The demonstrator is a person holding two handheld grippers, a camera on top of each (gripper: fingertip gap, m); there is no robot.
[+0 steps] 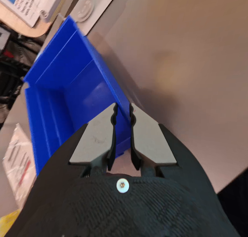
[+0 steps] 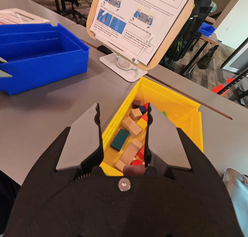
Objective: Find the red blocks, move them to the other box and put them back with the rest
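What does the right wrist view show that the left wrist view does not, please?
Only the right wrist view shows the yellow box of mixed blocks, red ones among them, under the open right gripper. Only the left wrist view shows the left gripper whole, slightly open, at the blue box's rim. Both show the empty blue box and the instruction stand.

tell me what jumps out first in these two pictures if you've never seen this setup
The bright yellow plastic bin, packed with mixed coloured and plain wooden blocks, sits on the grey table right under the open right hand-held gripper. To its left stands an empty blue plastic bin, which the left hand-held gripper hangs over with nothing between its fingers.
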